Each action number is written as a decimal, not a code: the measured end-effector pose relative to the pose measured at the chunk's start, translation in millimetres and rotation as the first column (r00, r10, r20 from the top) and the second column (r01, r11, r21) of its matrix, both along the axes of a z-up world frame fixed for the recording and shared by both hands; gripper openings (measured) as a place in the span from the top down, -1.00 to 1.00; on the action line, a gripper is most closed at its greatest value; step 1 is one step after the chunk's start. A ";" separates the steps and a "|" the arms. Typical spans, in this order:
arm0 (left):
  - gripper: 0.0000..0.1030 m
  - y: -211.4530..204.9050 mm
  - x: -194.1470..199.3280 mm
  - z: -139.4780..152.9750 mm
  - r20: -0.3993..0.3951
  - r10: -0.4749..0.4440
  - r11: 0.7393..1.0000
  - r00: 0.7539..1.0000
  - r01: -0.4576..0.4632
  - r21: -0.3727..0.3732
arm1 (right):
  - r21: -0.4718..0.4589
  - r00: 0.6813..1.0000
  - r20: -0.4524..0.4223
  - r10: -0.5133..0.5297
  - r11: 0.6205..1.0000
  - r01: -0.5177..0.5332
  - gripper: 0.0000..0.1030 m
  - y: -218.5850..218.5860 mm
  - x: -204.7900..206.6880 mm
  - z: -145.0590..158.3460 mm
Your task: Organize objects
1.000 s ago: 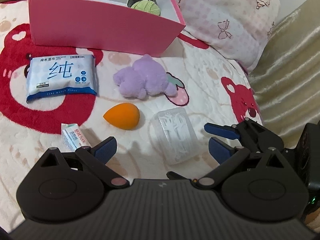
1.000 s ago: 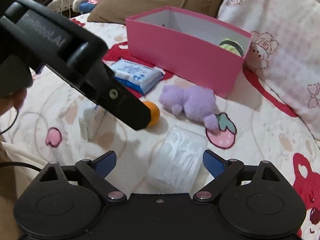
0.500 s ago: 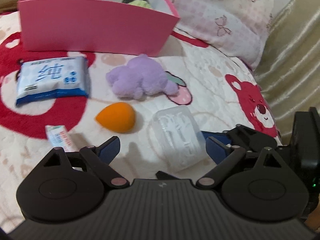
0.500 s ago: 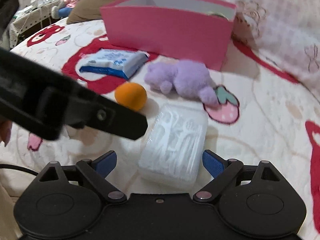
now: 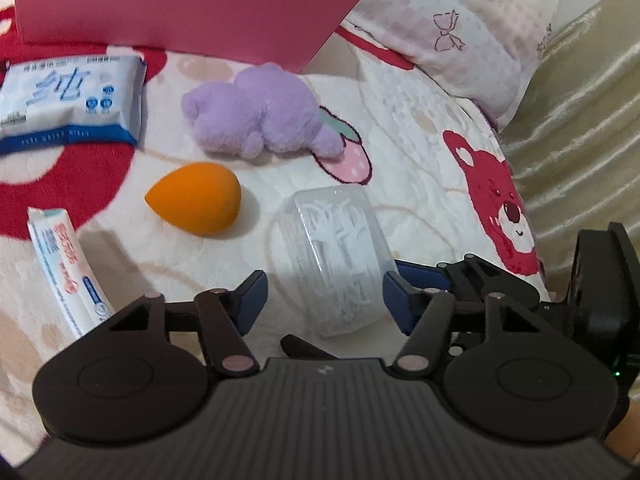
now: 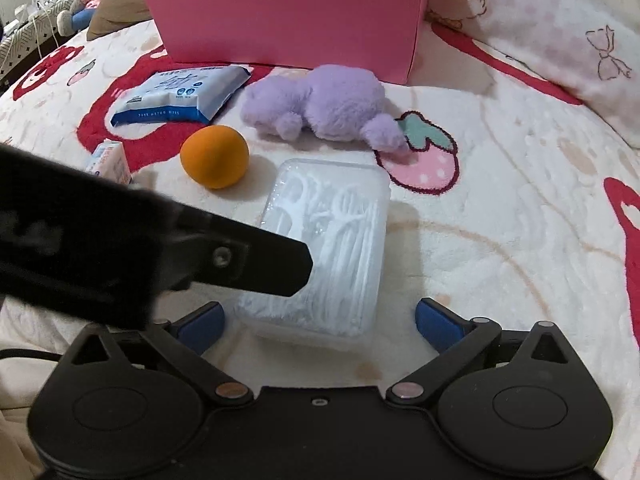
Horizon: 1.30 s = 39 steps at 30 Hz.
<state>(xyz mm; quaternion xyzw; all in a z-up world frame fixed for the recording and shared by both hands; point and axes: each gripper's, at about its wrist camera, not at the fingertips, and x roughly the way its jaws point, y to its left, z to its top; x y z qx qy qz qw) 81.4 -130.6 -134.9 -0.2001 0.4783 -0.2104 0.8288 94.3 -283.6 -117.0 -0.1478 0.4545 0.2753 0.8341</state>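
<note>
Clear floss-pick box (image 5: 336, 256), on bear-print blanket (image 5: 420, 152).
Left gripper (image 5: 324, 296) narrowing around it (untouched); right gripper (image 6: 316, 322) spread wide, astride.

Both grippers came down toward the floss box (image 5: 334, 264) and now sit lower and closer to it. The left gripper (image 5: 324, 300) has just been closing its jaws; the box is now between them, but the pads do not press it. The right gripper (image 6: 320, 322) has just been opening its jaws wider around the near end of the box. It also rolled, so the pink box (image 6: 288, 16) at 12 o'clock now looks level.
</note>
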 end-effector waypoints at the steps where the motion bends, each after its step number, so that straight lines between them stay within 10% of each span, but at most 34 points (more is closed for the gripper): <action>1: -0.03 -0.3 0.6 -1.1 -0.004 0.000 1.000 1.000 0.000 0.001 | 0.007 1.000 0.001 0.002 1.000 -0.002 -1.00 -1.2 -0.1 0.2; 6: 0.45 0.3 1.3 -4.4 -0.027 -0.012 0.999 1.000 0.011 -0.050 | -0.008 1.000 0.006 0.003 1.000 -0.003 -0.96 -0.6 -1.4 4.8; 15: 0.44 0.6 6.5 -8.9 -0.089 -0.012 0.997 0.996 0.005 -0.072 | -0.070 0.999 0.024 0.027 0.997 -0.025 -0.37 14.9 -5.1 17.3; 39: 0.40 21.0 1.4 32.4 -0.011 -0.010 0.998 1.000 0.010 -0.055 | -0.071 0.991 0.128 0.035 0.997 -0.026 -0.32 31.5 -16.7 44.0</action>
